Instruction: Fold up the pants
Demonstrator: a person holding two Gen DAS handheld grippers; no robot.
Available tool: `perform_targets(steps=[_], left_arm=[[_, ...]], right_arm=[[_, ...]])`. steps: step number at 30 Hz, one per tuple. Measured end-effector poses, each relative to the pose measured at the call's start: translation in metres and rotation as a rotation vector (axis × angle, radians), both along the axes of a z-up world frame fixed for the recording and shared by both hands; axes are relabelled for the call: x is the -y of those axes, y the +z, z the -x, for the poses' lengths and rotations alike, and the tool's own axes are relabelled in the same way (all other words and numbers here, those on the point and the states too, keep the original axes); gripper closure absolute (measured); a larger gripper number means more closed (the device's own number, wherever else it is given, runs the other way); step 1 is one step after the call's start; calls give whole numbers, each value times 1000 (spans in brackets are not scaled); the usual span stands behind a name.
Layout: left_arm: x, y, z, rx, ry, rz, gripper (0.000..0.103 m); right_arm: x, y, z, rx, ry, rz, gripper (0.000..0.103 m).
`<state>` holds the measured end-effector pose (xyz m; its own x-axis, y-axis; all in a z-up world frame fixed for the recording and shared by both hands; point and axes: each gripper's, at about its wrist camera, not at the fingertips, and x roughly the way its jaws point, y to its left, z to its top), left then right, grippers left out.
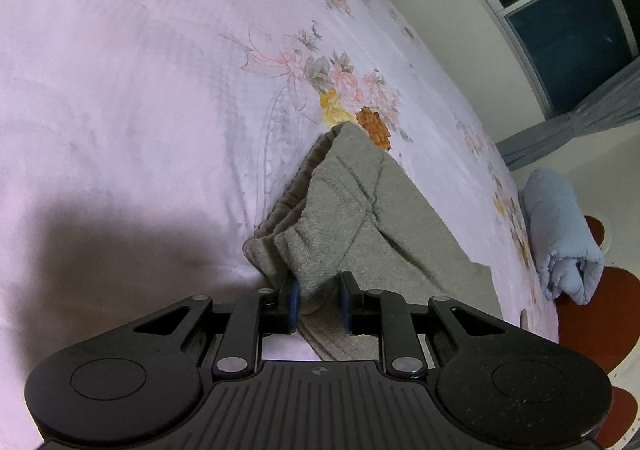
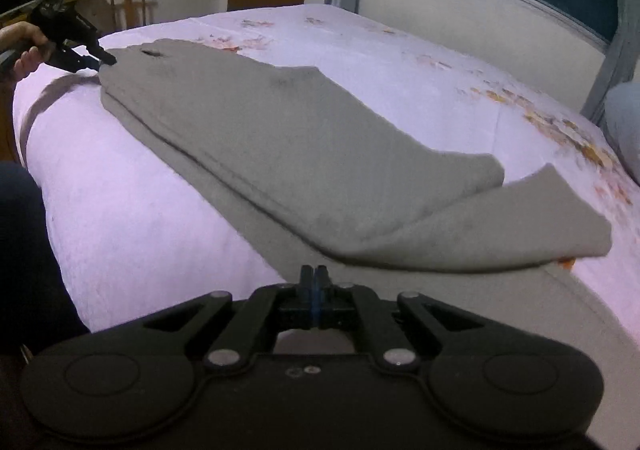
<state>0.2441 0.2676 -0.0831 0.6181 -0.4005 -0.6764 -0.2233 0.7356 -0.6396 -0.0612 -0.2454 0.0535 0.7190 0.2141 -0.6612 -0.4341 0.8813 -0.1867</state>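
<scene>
Grey pants [image 2: 280, 154] lie folded lengthwise on the pink sheet [image 2: 132, 218] of the bed, running from the waistband at the far left of your right wrist view down to the leg ends near the right gripper [image 2: 315, 282]. One leg end [image 2: 532, 222] is splayed out to the side, away from the other, near the floral print at the bed's edge.

Your left gripper [image 1: 319, 300] is at the waistband [image 1: 304, 250], with a bunched fold of grey cloth sitting between its jaws. They stand only narrowly apart; whether the pads press the cloth you cannot tell for sure, though the fabric fills the gap. In the right wrist view, your hand [image 2: 24, 46] holds that gripper at the waistband corner.

Your right gripper has its jaws fully together, holding nothing, hovering just short of the leg ends. A rolled blue blanket [image 1: 564, 234] lies beside the bed.
</scene>
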Motion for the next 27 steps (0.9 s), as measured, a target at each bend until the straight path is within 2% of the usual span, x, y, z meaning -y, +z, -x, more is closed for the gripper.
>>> perform_targets(steps=[1,3,4,5,7,8,10,15,19,20,22,24,25,27], left_arm=[[0,1,0,1,-7,-8,82],[-2,-1,0,-1,2,7,82],[-2,-2,1,-1,9,15,82],[-3,-3,2,1,14,18,81],[-1,-3,4,6,17,16,81],[0,-4,5,8,18,15,81],[-1,-5,6,10,21,19,81],[-2,-6,7,13,18,25,81],[-3,-7,8,18,15,35,80],[-4,-8,9,19,16,39,80],[-5,-10,10,25,20,50,80],[-5,-12,11,29,24,62,80],[-6,-12,11,32,24,65,80],[-5,-11,11,39,14,56,80]], right_arm=[[-2,6,2,38,3,2,103],[-4,13,-3,57,13,14,100],[-5,14,-9,52,6,38,87],[-3,14,-14,34,-9,33,82],[10,21,-21,10,-72,-85,85],[14,23,-21,9,-117,-129,82],[27,27,-25,-14,-214,-260,83],[40,11,-40,-81,-467,-437,82],[51,-5,-52,-145,-659,-506,78],[53,-6,-54,-152,-687,-539,78],[54,-9,-59,-163,-720,-537,77],[54,-10,-60,-152,-718,-542,90],[57,-11,-59,-150,-729,-567,100],[62,-8,-47,-120,-743,-615,102]])
